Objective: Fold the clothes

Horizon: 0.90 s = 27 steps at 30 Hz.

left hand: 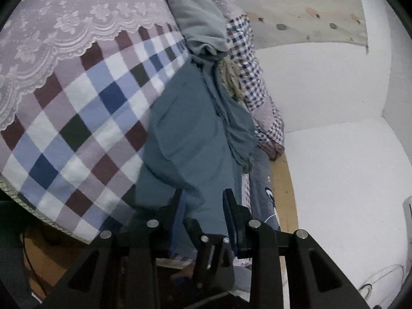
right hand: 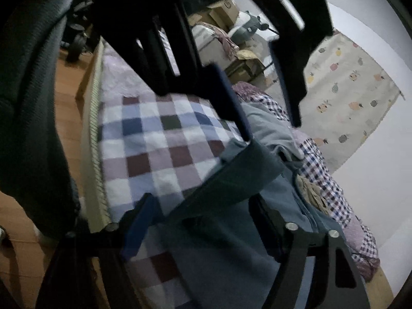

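Teal garment (left hand: 190, 139) on the bed (left hand: 77, 118): left gripper (left hand: 204, 206) grasps its edge; right gripper (right hand: 203, 206) jaws spread, not yet gripping. Next, seize the opposite edge to fold.

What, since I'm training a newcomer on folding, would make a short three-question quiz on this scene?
1. True or false: the fingers of the right gripper are pressed shut with nothing between them.
2. Which pattern does the bed cover under the blue-grey garment have? A. stripes B. checks C. plain
3. Fill in: in the left wrist view, a pale ____ cloth overlaps the far part of the bed cover.

Key
1. False: the fingers stand wide apart, with the blue-grey garment lying between them.
2. B
3. lace
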Each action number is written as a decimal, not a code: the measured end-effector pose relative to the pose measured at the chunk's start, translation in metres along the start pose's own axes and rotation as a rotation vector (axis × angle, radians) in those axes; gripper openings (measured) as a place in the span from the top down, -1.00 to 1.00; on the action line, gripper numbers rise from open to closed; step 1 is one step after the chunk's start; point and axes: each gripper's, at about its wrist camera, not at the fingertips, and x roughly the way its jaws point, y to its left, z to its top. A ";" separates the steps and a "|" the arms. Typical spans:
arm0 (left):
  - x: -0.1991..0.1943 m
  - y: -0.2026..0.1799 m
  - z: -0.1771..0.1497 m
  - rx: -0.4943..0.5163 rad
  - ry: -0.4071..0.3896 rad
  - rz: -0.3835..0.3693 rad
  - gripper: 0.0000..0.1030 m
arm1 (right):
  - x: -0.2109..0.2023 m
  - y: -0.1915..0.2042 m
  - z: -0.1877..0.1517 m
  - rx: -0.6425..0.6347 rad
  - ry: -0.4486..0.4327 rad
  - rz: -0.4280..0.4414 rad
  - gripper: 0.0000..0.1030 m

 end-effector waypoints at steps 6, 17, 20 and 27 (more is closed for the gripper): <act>-0.008 0.015 0.003 -0.055 -0.060 0.148 -0.13 | 0.008 -0.025 -0.005 0.121 0.047 0.036 0.10; -0.005 0.025 -0.007 -0.064 -0.051 0.271 -0.22 | -0.028 -0.062 -0.006 0.440 0.036 0.190 0.10; -0.008 0.030 -0.010 -0.076 -0.048 0.282 -0.23 | -0.040 -0.066 -0.002 0.452 0.001 0.202 0.10; -0.009 0.041 -0.016 -0.132 -0.044 0.271 -0.28 | -0.045 -0.077 0.006 0.527 -0.028 0.298 0.10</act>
